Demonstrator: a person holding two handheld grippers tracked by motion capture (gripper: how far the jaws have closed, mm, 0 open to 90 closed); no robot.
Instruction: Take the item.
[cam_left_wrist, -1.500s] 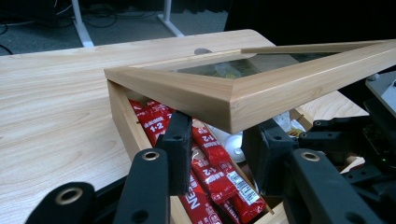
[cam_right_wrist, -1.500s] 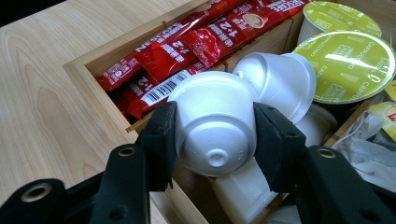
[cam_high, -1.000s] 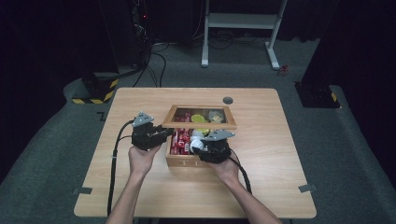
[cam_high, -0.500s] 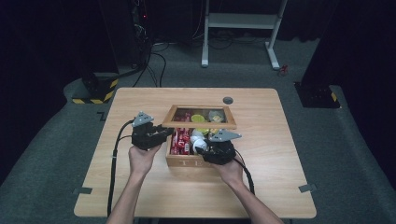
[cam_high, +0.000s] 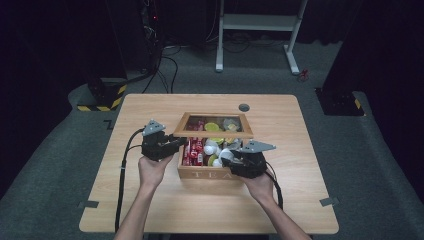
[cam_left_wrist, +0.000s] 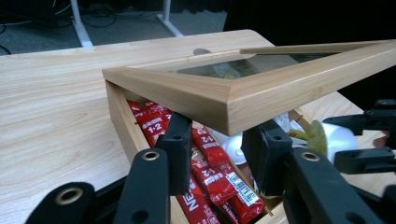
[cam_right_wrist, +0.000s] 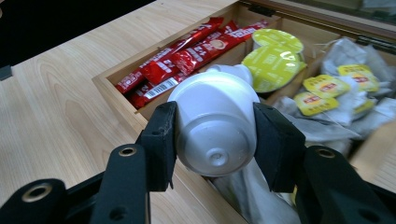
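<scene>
A pale wooden tea box (cam_high: 212, 172) with a glass-paned lid (cam_left_wrist: 243, 88) sits mid-surface (cam_high: 150, 210). The left gripper (cam_left_wrist: 219, 151), held low at the box's left side, has its jaws clamped on the lid's front frame corner, propping it half raised. The right gripper (cam_right_wrist: 215, 135) hovers over the box's front edge, its jaws closed on a smooth white plastic capsule (cam_right_wrist: 215, 123). Inside lie glossy red sachets (cam_right_wrist: 187, 53), yellow-green foil-topped capsules (cam_right_wrist: 273, 60) and yellow-tagged tea bags (cam_right_wrist: 341, 88).
</scene>
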